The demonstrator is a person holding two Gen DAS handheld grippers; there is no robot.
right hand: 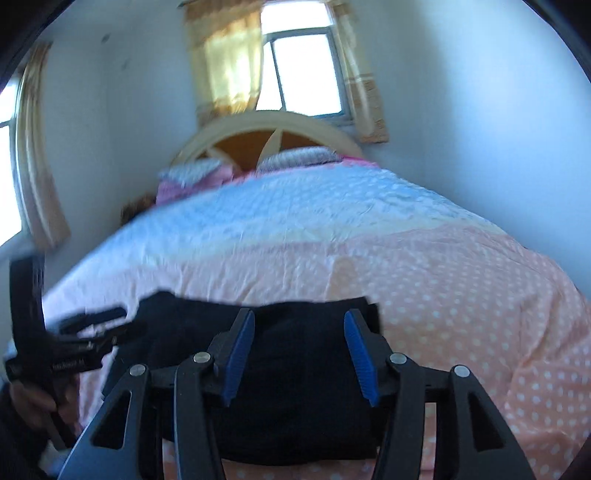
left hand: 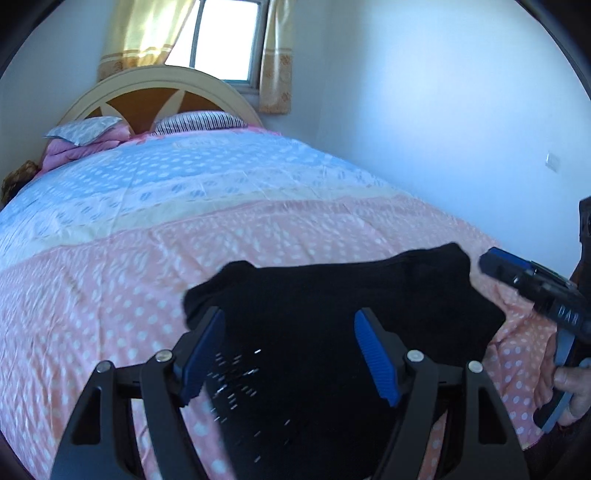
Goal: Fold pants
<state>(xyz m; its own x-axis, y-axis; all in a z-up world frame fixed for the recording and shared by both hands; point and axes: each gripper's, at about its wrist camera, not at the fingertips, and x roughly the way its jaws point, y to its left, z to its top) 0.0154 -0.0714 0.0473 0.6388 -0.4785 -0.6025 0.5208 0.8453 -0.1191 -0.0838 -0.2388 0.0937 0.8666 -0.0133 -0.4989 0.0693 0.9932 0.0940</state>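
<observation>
Both tongs, left (left hand: 290, 354) and right (right hand: 299, 354), hover wide open and empty above black pants (left hand: 332, 317) on the bed (left hand: 184, 229); closing on one layer could undo the fold.

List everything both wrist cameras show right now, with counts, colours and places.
pants: one, black, lying on the near pink part of the bedspread
bedspread: one, pink, cream and blue with white dots, covering the bed
pillows: two, one striped, one pale patterned, by the headboard
headboard: one, cream and brown, arched
curtains: yellow, at the window
left gripper: open over the pants
right gripper: open over the pants
</observation>
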